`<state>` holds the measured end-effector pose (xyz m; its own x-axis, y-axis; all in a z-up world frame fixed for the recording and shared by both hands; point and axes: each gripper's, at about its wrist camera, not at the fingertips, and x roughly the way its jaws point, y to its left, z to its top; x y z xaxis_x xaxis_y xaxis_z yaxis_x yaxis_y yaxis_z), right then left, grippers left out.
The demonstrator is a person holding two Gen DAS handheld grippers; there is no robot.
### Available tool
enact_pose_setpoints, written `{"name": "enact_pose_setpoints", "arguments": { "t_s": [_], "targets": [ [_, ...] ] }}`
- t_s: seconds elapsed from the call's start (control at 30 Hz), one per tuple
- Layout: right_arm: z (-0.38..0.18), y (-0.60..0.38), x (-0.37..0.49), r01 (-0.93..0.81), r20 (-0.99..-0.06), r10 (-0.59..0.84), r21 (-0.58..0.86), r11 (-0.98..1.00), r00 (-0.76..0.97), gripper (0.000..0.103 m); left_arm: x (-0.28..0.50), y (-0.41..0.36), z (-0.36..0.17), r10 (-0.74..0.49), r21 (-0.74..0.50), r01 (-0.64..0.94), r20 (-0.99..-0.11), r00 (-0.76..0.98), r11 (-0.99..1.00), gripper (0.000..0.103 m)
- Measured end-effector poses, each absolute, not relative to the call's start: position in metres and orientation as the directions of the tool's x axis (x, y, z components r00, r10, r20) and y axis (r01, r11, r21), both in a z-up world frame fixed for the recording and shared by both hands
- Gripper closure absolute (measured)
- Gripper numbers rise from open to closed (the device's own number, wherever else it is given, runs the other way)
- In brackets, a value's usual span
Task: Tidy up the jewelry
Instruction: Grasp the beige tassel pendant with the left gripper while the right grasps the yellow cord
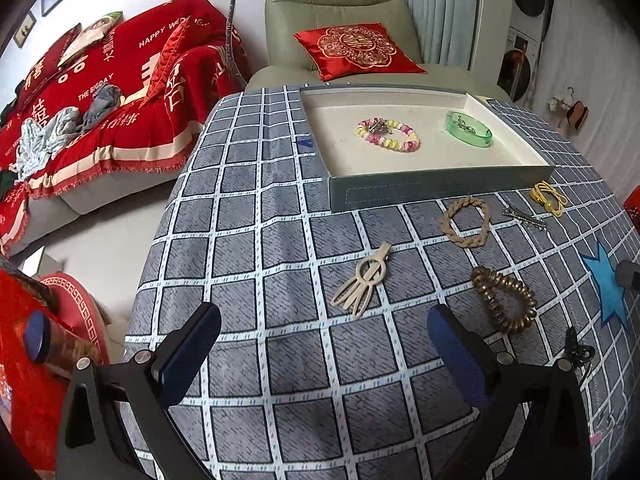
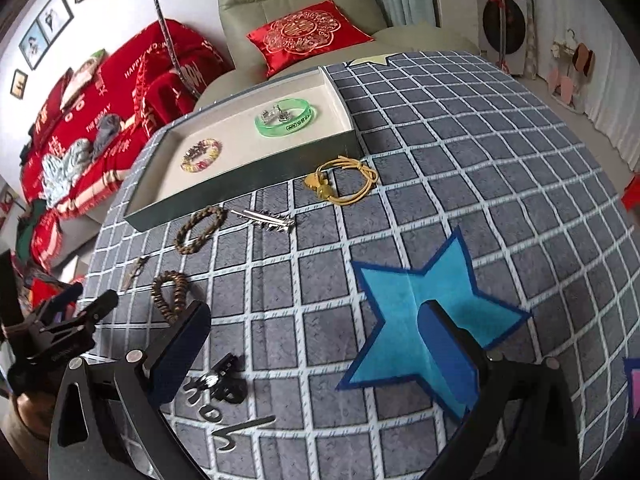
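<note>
The left claw (image 1: 324, 344) hangs spread and empty over the tabletop (image 1: 248, 240); the cream hair clip (image 1: 362, 280) lies just ahead of it, the coiled hair tie (image 1: 504, 300) ahead to its right. The right claw (image 2: 316, 344), also spread and empty, has the black clip (image 2: 224, 380) just inside its left finger. The tray (image 1: 440, 188) sits beyond. Best to straddle one piece squarely before closing.
</note>
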<state>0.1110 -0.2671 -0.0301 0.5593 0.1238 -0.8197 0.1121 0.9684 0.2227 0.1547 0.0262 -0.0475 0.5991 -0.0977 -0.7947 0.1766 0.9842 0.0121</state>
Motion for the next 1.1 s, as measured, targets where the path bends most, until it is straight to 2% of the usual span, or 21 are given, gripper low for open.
{"name": "enact_pose_setpoints", "arguments": {
  "t_s": [0.17,0.3,0.6,0.67,0.7,0.8,0.9,1.1],
  "targets": [
    [-0.03,-0.268,0.13,0.081,-0.819,0.115,0.192,0.978,0.562,0.001,0.162,0.024,-0.046,-0.116,0.009,0.196,-0.78,0.615,0.981,0.0],
    [-0.029,-0.269,0.15,0.066,-0.814,0.108,0.176,0.982,0.57,0.01,0.169,0.018,-0.047,-0.109,0.031,0.21,-0.777,0.62,0.977,0.0],
    [-0.04,-0.265,0.191,0.039,-0.832,0.091,0.133,0.99,0.547,0.04,0.186,0.015,-0.052,-0.139,0.02,0.248,-0.785,0.603,0.968,0.001],
    [-0.045,-0.263,0.198,0.034,-0.84,0.077,0.113,0.993,0.538,0.051,0.186,0.013,-0.052,-0.14,0.029,0.261,-0.784,0.605,0.965,0.003],
    [-0.047,-0.263,0.202,0.03,-0.843,0.074,0.106,0.994,0.532,0.052,0.187,0.012,-0.053,-0.142,0.035,0.273,-0.785,0.603,0.961,0.011],
    [-0.054,-0.262,0.21,0.026,-0.852,0.067,0.094,0.995,0.52,0.053,0.189,0.01,-0.058,-0.149,0.037,0.294,-0.799,0.583,0.955,0.012],
    [-0.058,-0.258,0.215,0.008,-0.856,0.051,0.064,0.998,0.514,0.055,0.19,0.008,-0.061,-0.163,0.028,0.313,-0.808,0.566,0.949,0.021],
    [-0.058,-0.247,0.216,-0.023,-0.857,0.004,-0.009,1.0,0.515,0.059,0.193,0.006,-0.065,-0.207,-0.015,0.337,-0.816,0.54,0.941,0.021]
  ]
}}
